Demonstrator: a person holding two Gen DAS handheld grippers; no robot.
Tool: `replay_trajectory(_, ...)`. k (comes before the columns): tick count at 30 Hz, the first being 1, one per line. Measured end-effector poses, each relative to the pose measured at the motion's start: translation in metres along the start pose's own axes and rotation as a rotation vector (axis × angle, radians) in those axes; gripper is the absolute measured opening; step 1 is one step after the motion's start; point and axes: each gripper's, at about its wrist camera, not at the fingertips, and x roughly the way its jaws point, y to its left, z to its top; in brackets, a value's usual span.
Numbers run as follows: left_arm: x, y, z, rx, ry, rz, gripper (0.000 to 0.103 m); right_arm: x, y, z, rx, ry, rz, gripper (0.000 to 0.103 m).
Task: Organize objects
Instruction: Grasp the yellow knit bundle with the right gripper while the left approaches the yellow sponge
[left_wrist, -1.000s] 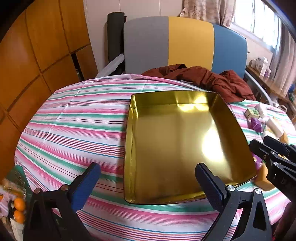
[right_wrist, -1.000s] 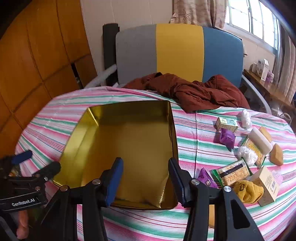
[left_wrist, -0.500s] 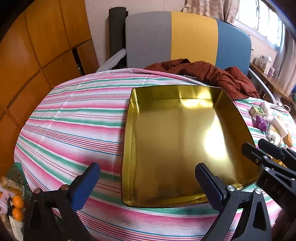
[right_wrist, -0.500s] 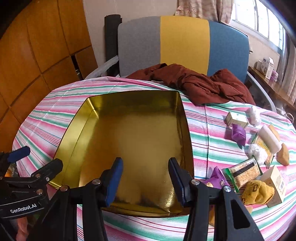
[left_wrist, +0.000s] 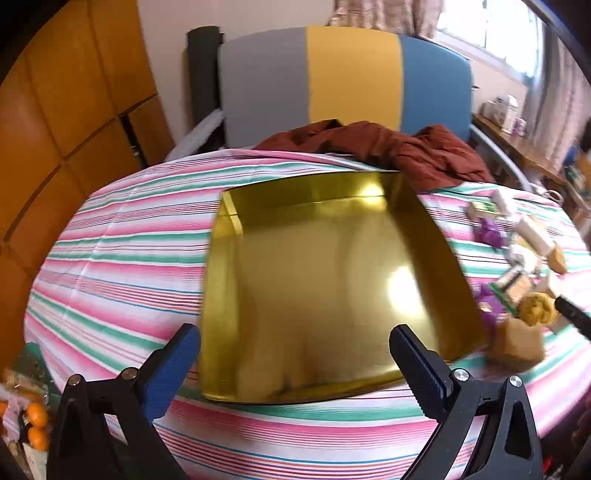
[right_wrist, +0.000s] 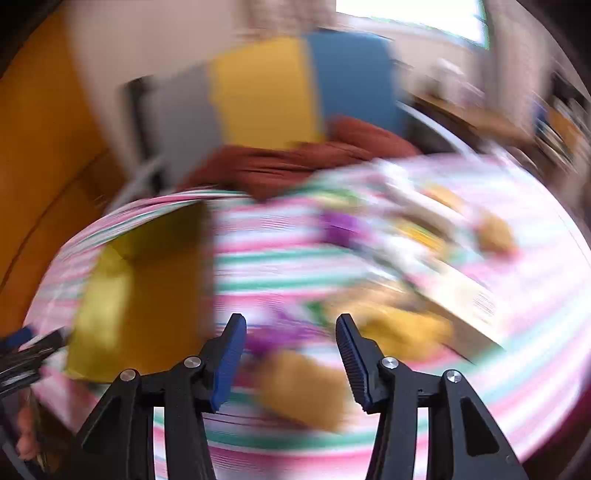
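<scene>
A gold tray (left_wrist: 325, 280) sits bare on the striped tablecloth (left_wrist: 122, 258), nothing in it, as I start to organize the objects. My left gripper (left_wrist: 295, 365) hangs over the tray's near edge with its jaws wide apart and nothing between them. My right gripper (right_wrist: 290, 354) points down at the clutter to the right of the tray, jaws set at a middling gap and empty; its view is badly smeared, so I read little detail there.

The things to sort lie in a loose cluster on the right side of the table, all outside the tray: a tan box (left_wrist: 517, 349) just beside the tray's near right corner, a yellow lump (left_wrist: 537, 314) beyond it, purple wrappers (left_wrist: 489, 232), a pale bar (left_wrist: 535, 232) and small packets farther off. In the right view the tan box (right_wrist: 303, 387) shows just past the fingertips, between the two jaws' lines but not touched, as far as the blur allows.

A brown cloth (left_wrist: 388, 147) is heaped at the far edge, before a grey, yellow and blue chair (left_wrist: 347, 77).

By my judgement nothing is done yet: every object is to be lifted and placed in the tray. The tan box looks the likeliest first pick.
</scene>
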Motion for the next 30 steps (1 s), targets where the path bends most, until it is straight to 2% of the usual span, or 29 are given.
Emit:
replay_trajectory(3, -0.003, -0.027, 0.002, 0.050, -0.001, -0.034, 0.103, 0.005, -0.053, -0.007, 0.101, 0.033, -0.053, 0.051)
replay_trajectory(6, -0.006, -0.060, 0.000, 0.119, -0.004, -0.060, 0.103, 0.003, -0.074, -0.008, 0.126, 0.033, -0.060, 0.051)
replay_trajectory(12, -0.009, -0.111, -0.009, 0.219, 0.002, -0.107, 0.103, 0.015, -0.075, -0.001, 0.080, 0.046, -0.030, 0.051)
replay_trajectory(14, -0.005, -0.121, -0.012, 0.244, 0.014, -0.106, 0.103, 0.023, -0.075, 0.001, 0.107, 0.041, 0.020, 0.051)
replay_trajectory(16, -0.002, -0.127, -0.014, 0.252, 0.026, -0.107, 0.103, 0.032, -0.071, 0.002, 0.109, 0.047, 0.018, 0.051)
replay_trajectory(18, -0.001, -0.132, -0.017, 0.264, 0.030, -0.106, 0.103, 0.042, -0.066, 0.003, 0.122, 0.062, 0.070, 0.051)
replay_trajectory(20, 0.000, -0.136, -0.019, 0.276, 0.028, -0.102, 0.103, 0.047, -0.060, 0.005, 0.123, 0.057, 0.085, 0.051)
replay_trajectory(21, 0.002, -0.138, -0.020, 0.280, 0.033, -0.102, 0.103, 0.051, -0.056, 0.007, 0.113, 0.060, 0.081, 0.053)
replay_trajectory(22, 0.002, -0.140, -0.021, 0.283, 0.037, -0.104, 0.103, 0.057, -0.054, 0.008, 0.105, 0.076, 0.077, 0.060)
replay_trajectory(24, 0.002, -0.143, -0.023, 0.293, 0.033, -0.100, 0.103, 0.067, -0.052, 0.009, 0.122, 0.102, 0.111, 0.062)
replay_trajectory(27, 0.002, -0.147, -0.024, 0.306, 0.028, -0.095, 0.103, 0.072, -0.047, 0.010, 0.106, 0.087, 0.146, 0.062)
replay_trajectory(29, 0.002, -0.148, -0.025, 0.307, 0.033, -0.101, 0.103, 0.082, -0.049, 0.009, 0.124, 0.114, 0.185, 0.060)
replay_trajectory(30, 0.003, -0.148, -0.025, 0.309, 0.032, -0.098, 0.103, 0.085, -0.050, 0.008, 0.136, 0.120, 0.214, 0.052)
